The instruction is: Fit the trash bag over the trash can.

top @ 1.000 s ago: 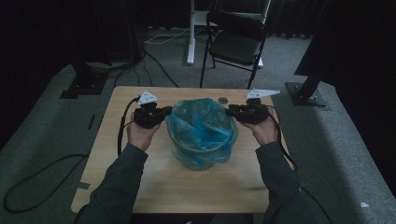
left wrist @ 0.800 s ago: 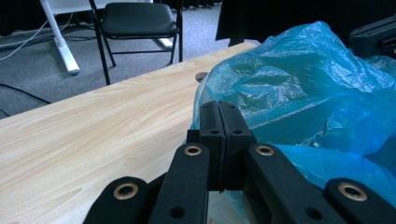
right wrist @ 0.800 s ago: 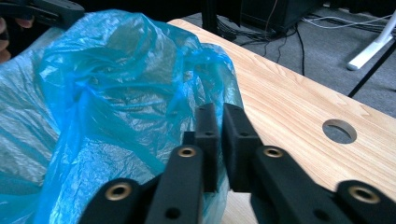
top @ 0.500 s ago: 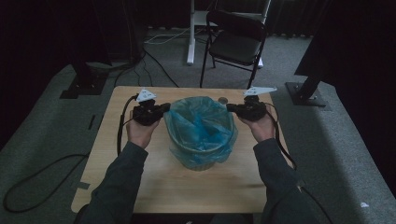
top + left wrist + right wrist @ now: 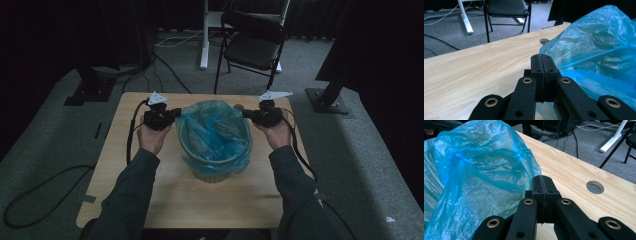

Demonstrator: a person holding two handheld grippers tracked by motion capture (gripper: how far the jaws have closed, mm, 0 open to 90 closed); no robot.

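Observation:
A blue plastic bag lines a pale bin at the middle of the wooden table. My left gripper is at the bag's left rim and my right gripper at its right rim, with the film stretched between them. In the left gripper view the jaws are shut, and the bag's edge runs in from the right into their tip. In the right gripper view the jaws are shut too, with the bag's film meeting them from the left.
A round hole pierces the table just behind the bin. A black folding chair and a white stand leg are on the carpet beyond the far edge. Cables trail from both grippers off the table's sides.
The bag lay bunched over the bin's top; now its mouth is spread open between the two grippers. Both hands stay at the rim, the left one slightly shifted.

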